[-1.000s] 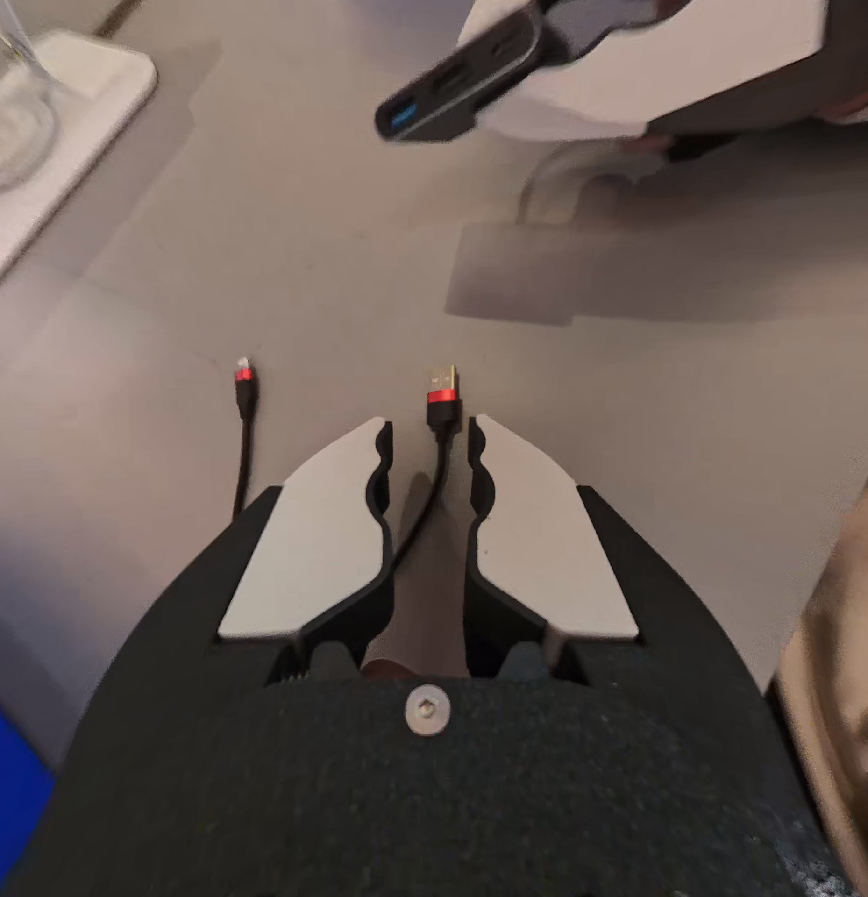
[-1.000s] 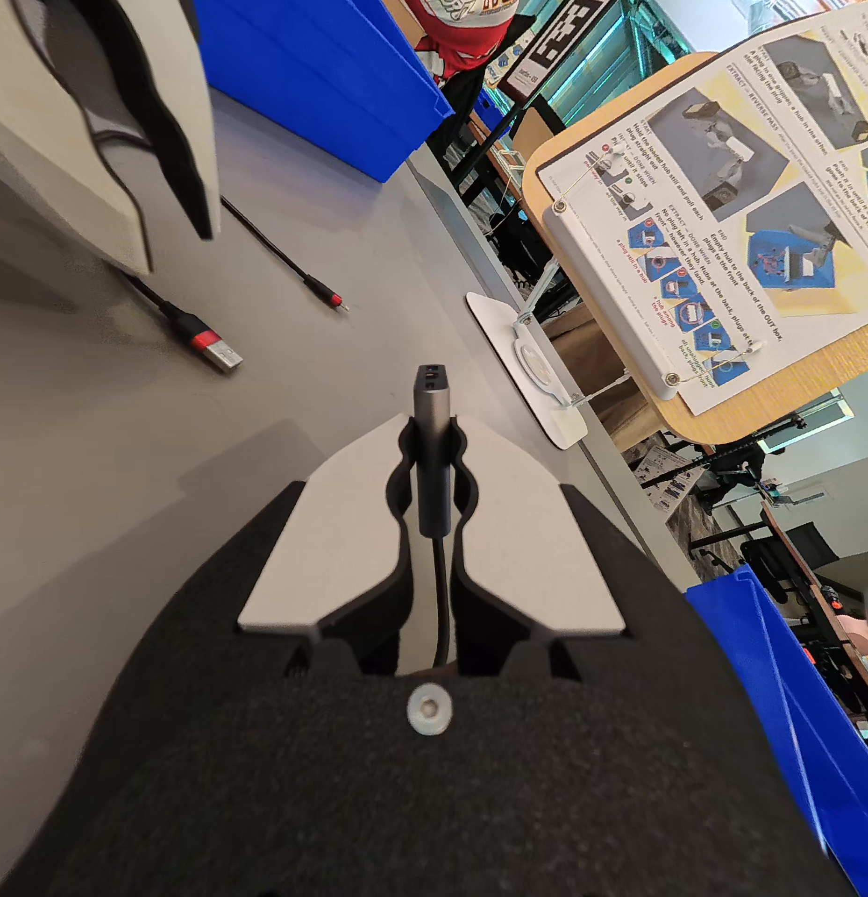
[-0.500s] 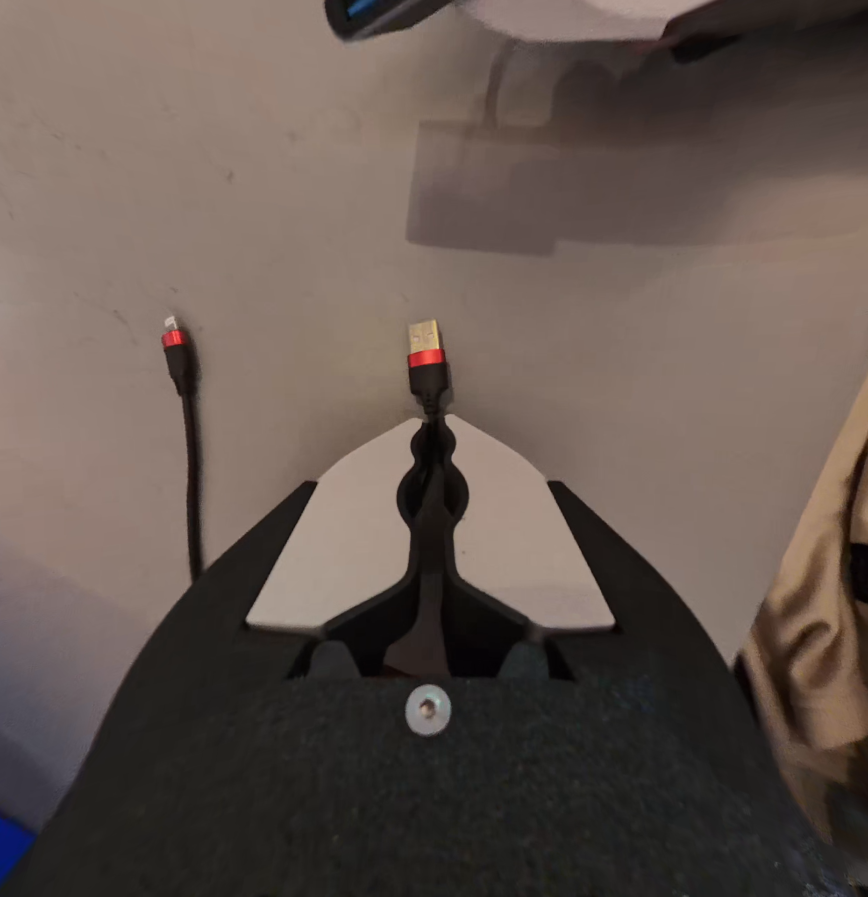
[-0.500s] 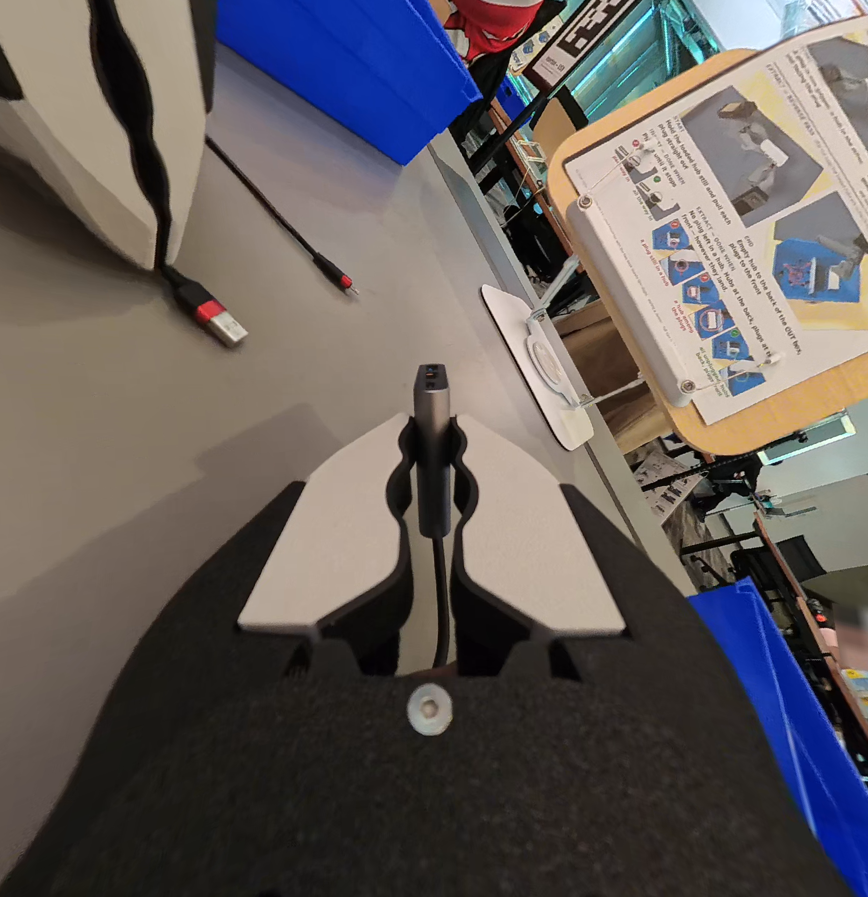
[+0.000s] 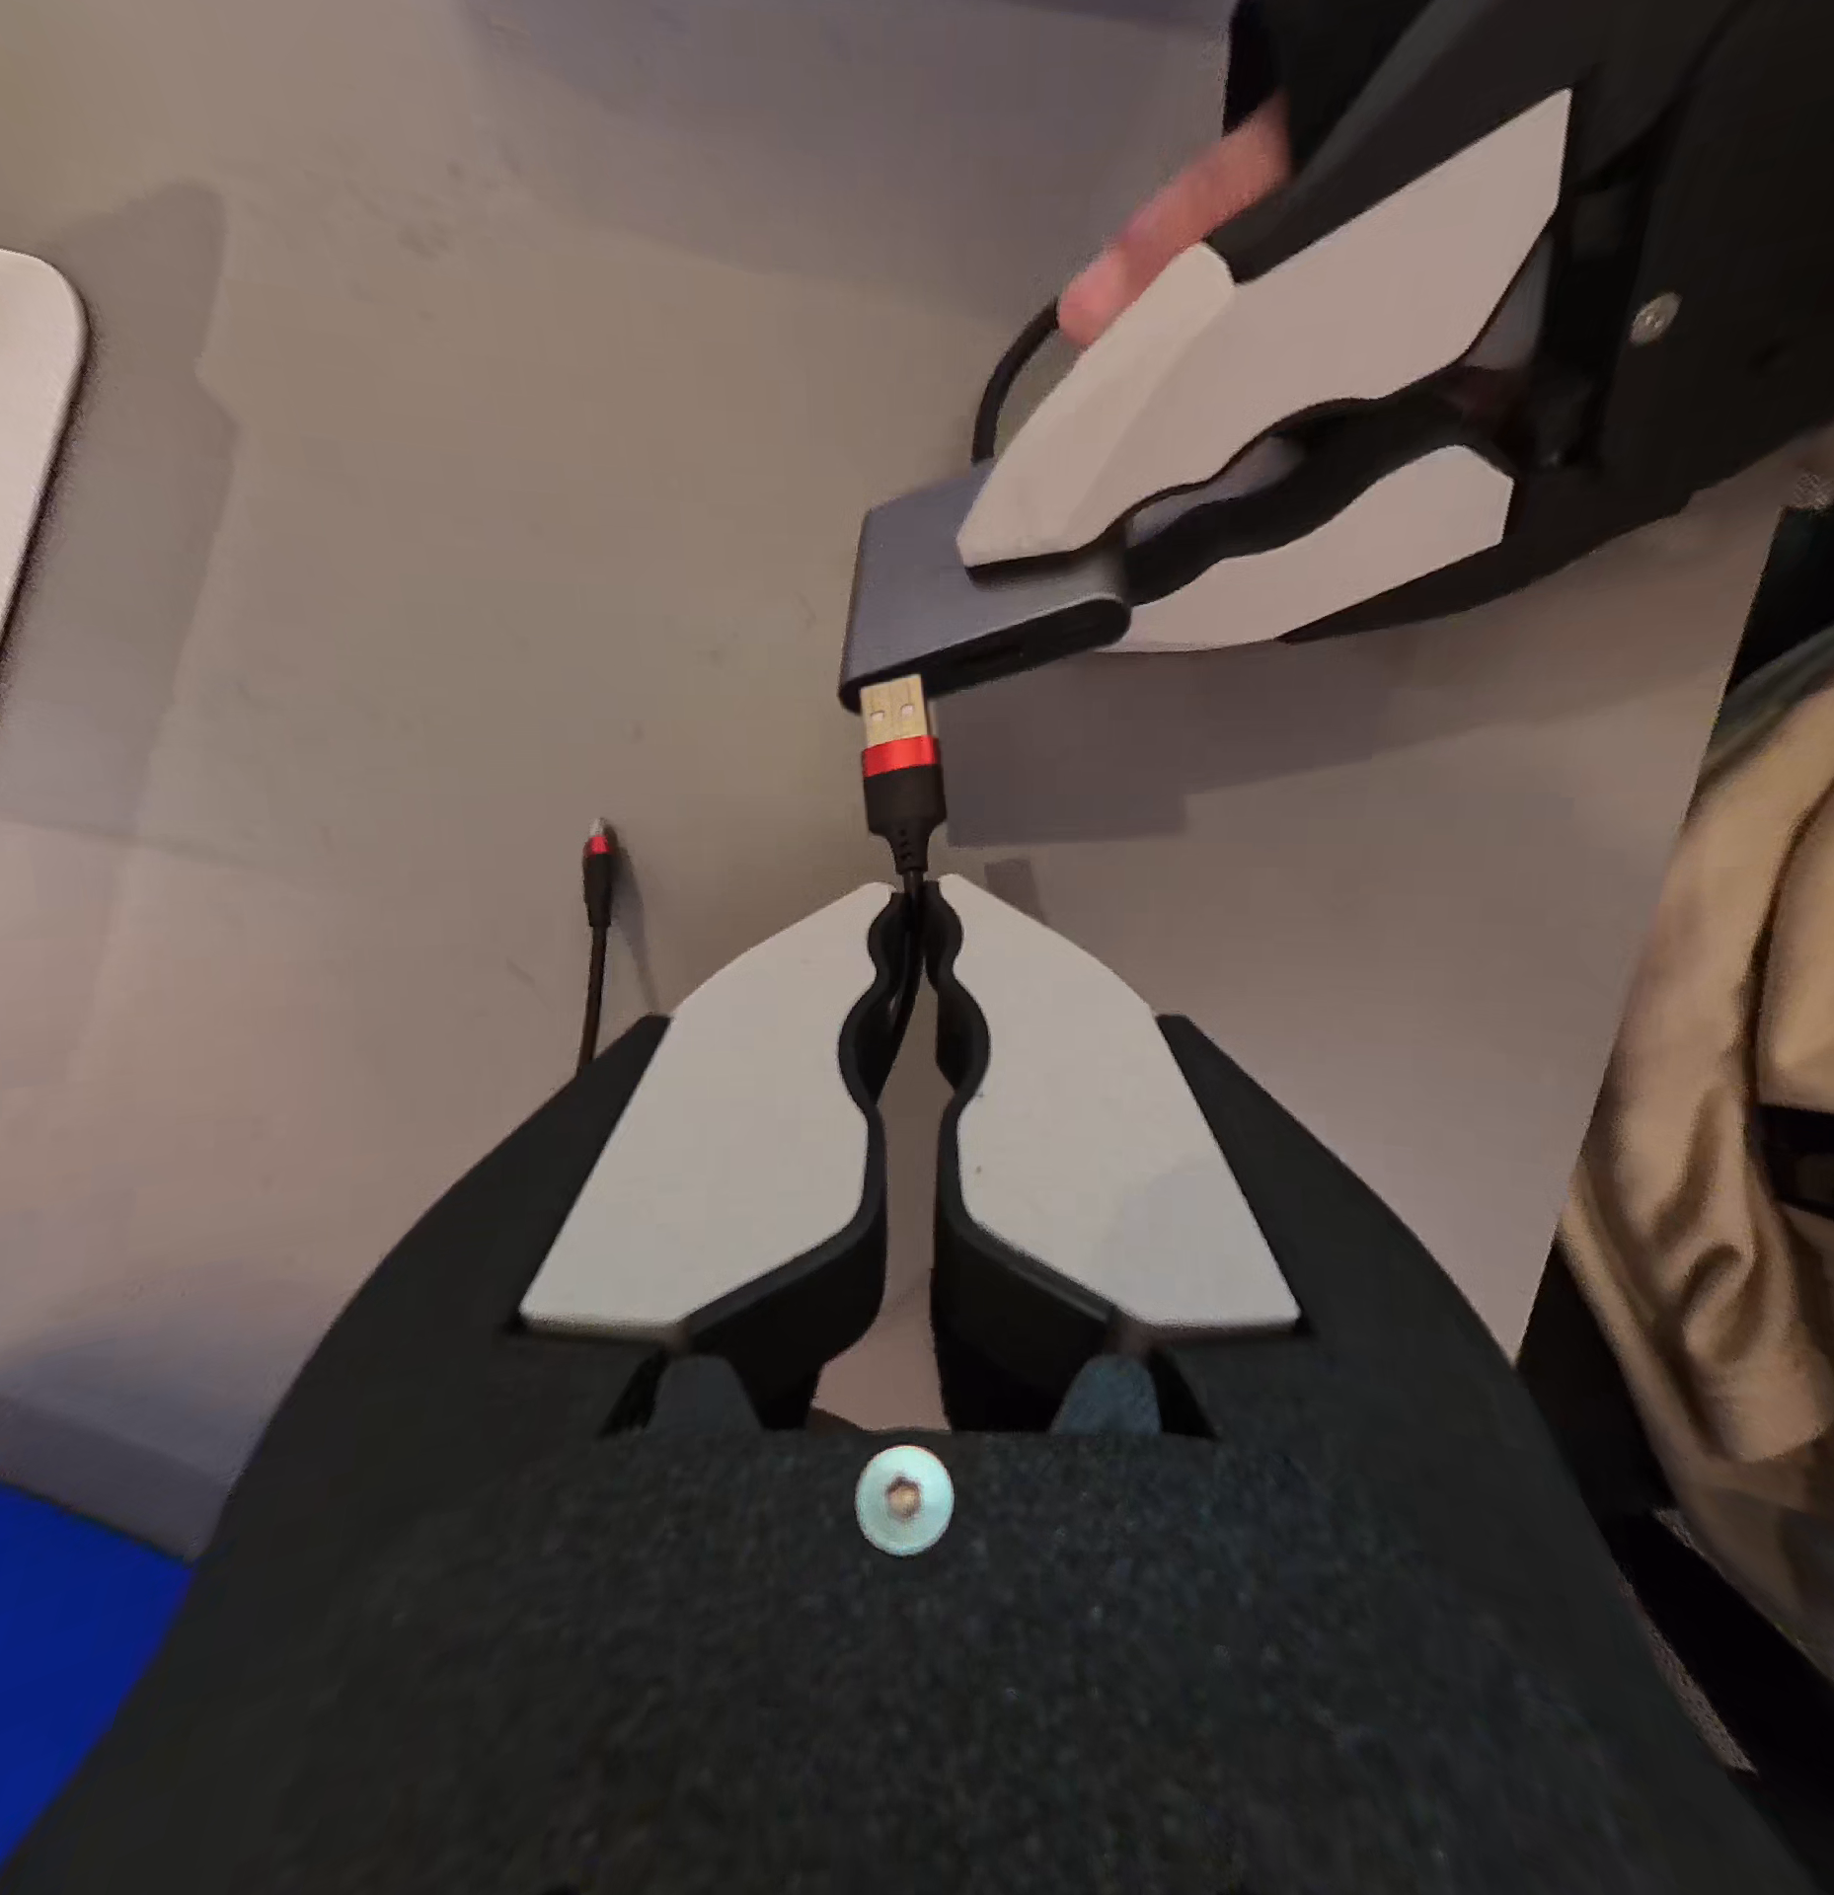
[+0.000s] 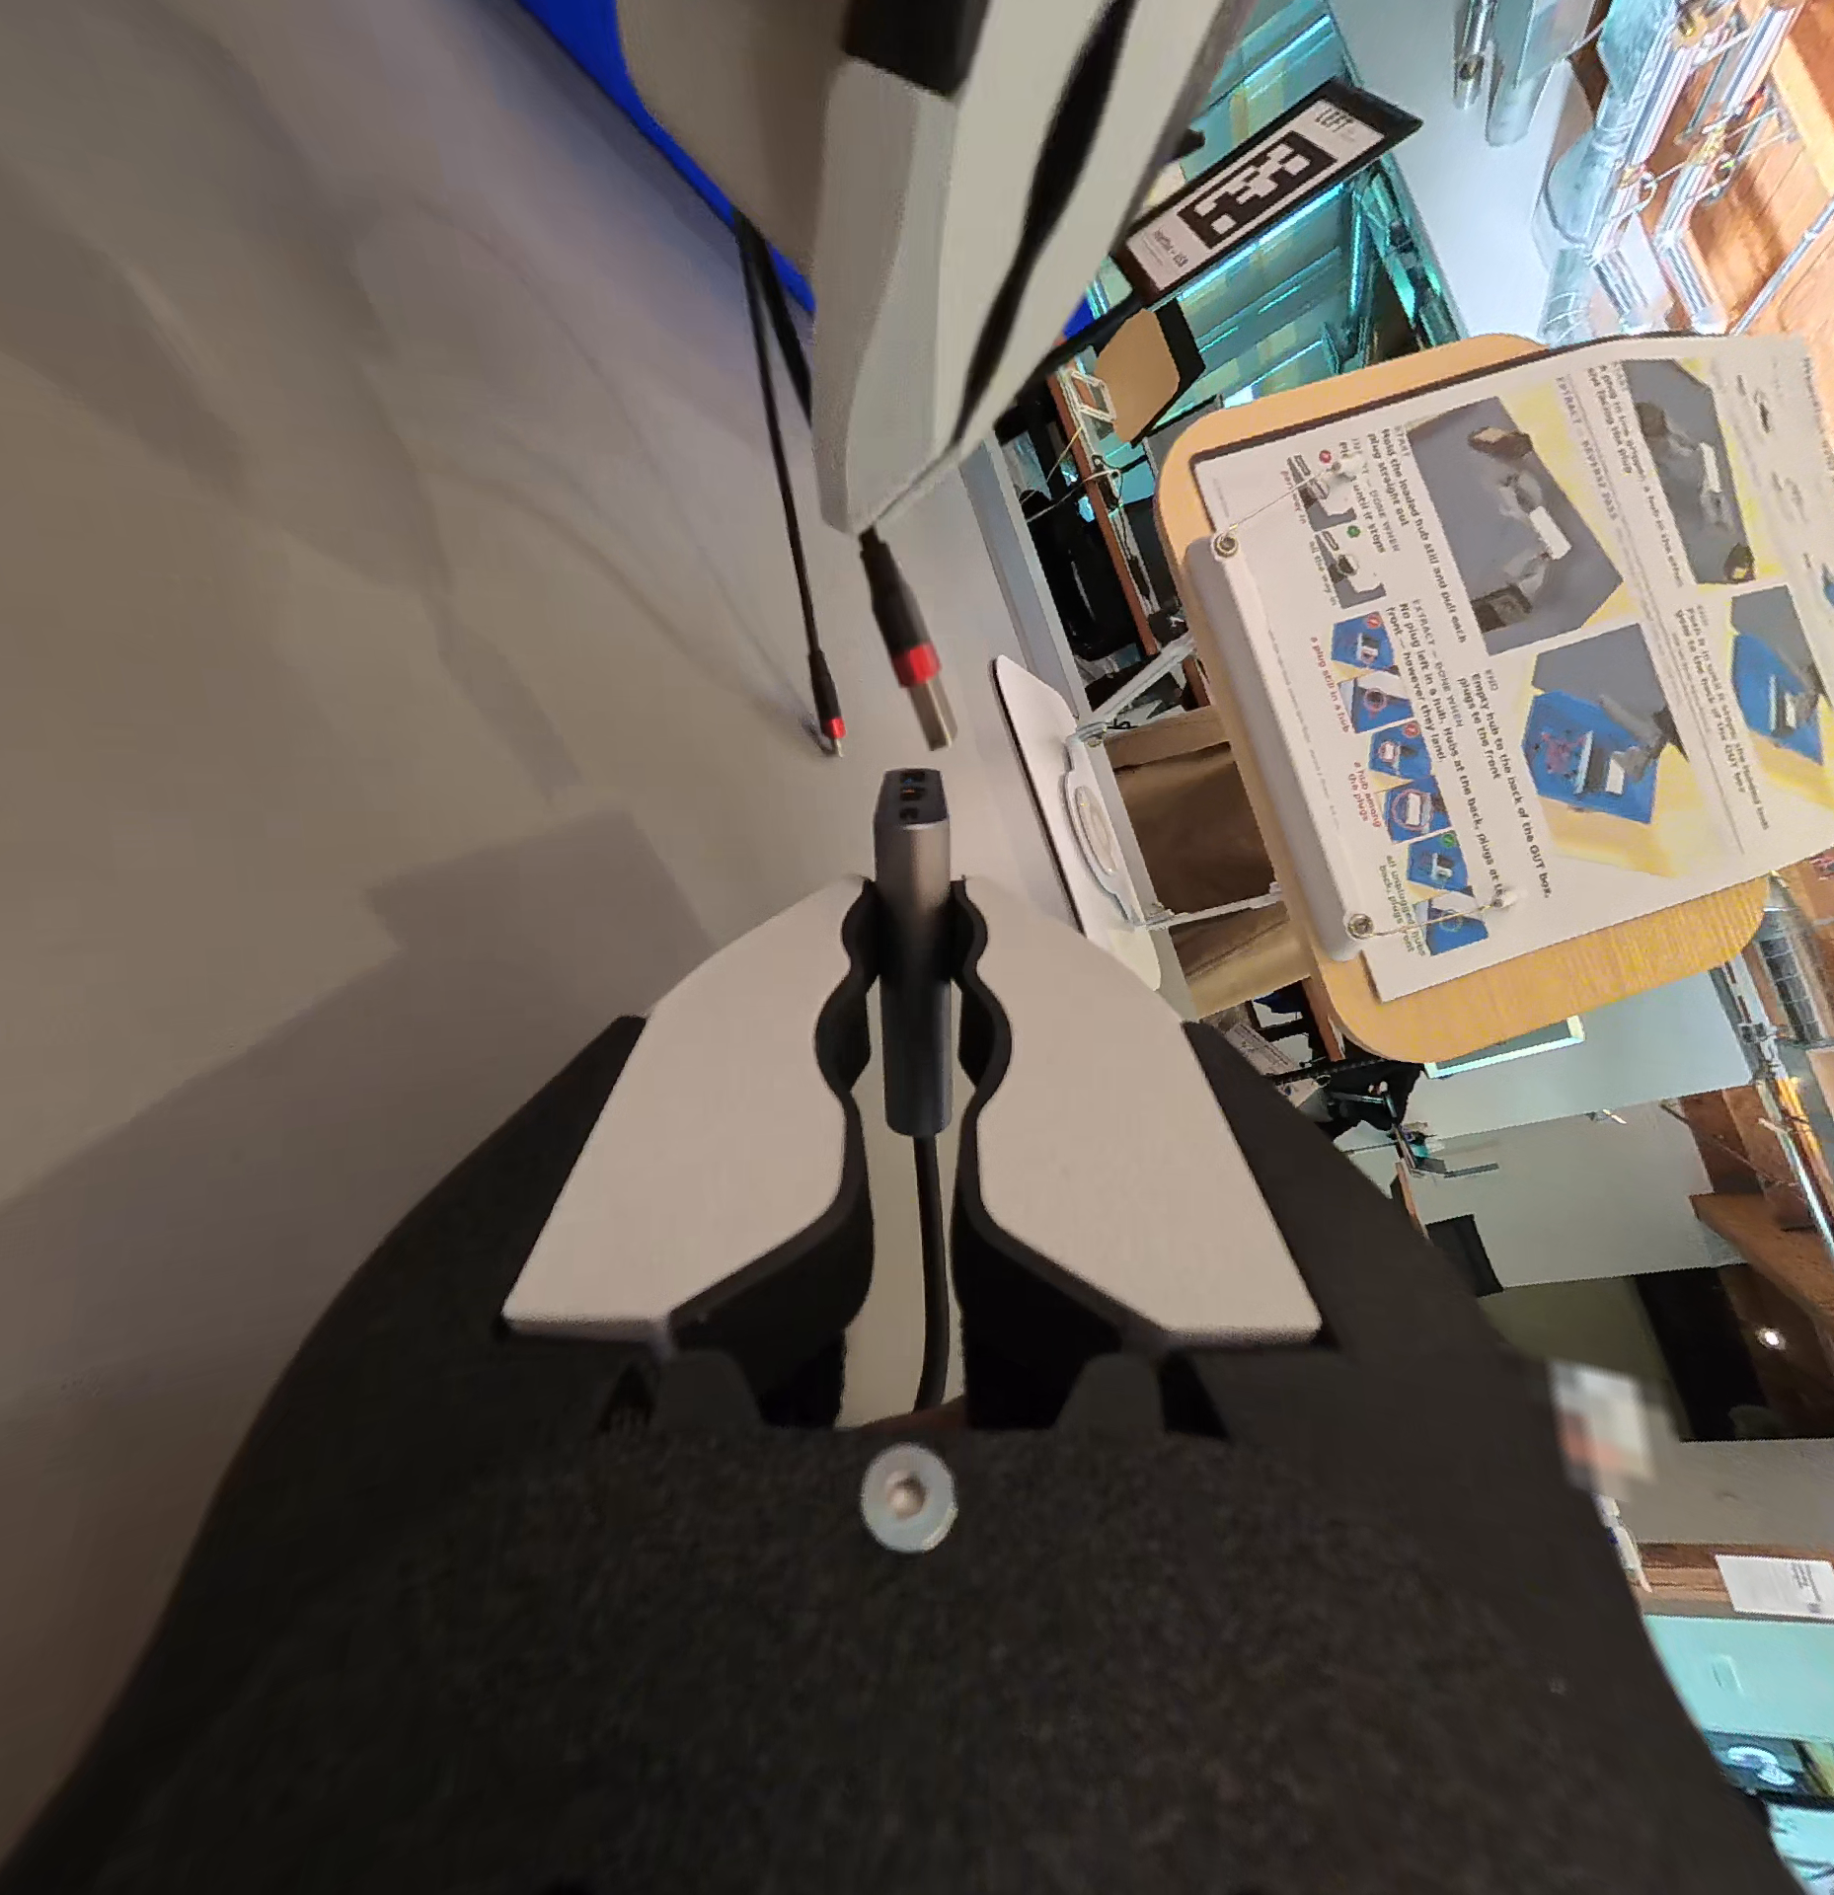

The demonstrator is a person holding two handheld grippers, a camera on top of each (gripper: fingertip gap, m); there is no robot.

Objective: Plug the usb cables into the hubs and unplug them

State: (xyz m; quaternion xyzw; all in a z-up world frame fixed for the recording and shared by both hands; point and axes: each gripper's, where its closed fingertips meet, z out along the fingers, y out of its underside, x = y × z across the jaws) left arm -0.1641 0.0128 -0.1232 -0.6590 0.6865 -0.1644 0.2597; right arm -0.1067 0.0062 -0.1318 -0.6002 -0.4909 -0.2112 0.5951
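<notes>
My left gripper is shut on the black cable just behind a USB-A plug with a gold tip and a red collar. The plug is lifted off the grey table, and its tip sits at the port edge of a dark grey hub. My right gripper is shut on that hub, whose port end sticks out past the fingertips. In the right wrist view the plug hangs just above and beyond the hub's end. The cable's other small red-collared plug lies on the table.
A white stand base lies at the table's left edge and shows in the right wrist view holding a board with an instruction sheet. A blue bin is near left. A person's beige clothing is at right. The left gripper's tips are roughly 6 centimetres from the right gripper's.
My left gripper closed on the cable behind the USB-A plug, lifted it off the table and carried it up to the hub. My right gripper brought the hub down toward the plug.
</notes>
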